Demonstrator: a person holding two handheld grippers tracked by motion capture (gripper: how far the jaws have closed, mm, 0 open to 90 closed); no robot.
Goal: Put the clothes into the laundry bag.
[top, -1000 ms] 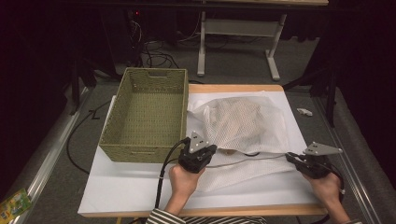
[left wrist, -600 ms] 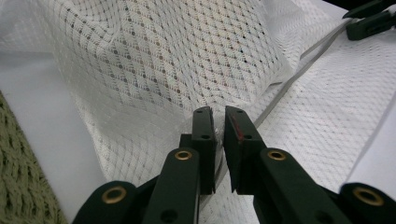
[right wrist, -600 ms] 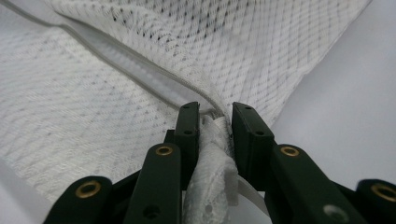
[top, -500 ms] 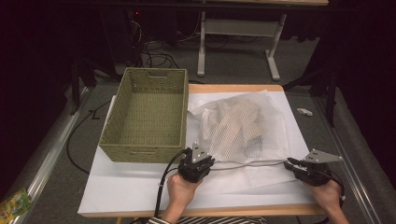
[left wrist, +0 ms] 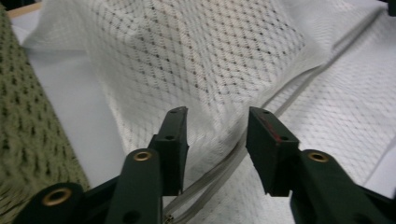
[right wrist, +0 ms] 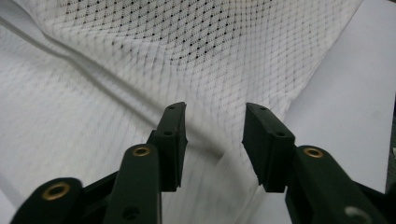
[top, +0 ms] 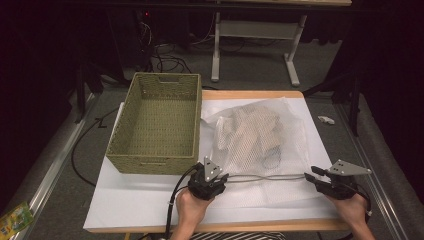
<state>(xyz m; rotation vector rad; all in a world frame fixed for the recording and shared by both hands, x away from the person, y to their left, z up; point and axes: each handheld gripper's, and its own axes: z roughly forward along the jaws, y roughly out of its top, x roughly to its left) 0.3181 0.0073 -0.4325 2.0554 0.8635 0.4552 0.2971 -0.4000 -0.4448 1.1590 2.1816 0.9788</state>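
No readable text, no labels, no brands, no numbers, no signs on anything in view

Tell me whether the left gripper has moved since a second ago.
Yes. The left gripper has slid toward the table's near edge, away from the wicker basket, its jaws opening off the mesh bag's zipper edge.

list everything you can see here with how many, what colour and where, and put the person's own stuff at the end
Basket: one, olive green, woven, table's left half.
Mesh bag: one, white, right of the basket, pale cloth inside, zip edge along its near side.
Table cover: one, white, over the wooden table.
Small white thing: one, on the floor beyond the table's right edge.
Packet: one, green and yellow, floor at bottom left.
Left claw: one, black, jaws apart over the zip edge, just been opening, not pressing on it.
Right claw: one, black, jaws apart over the mesh, just been opening.
Hands: two, bottom edge of the high view.
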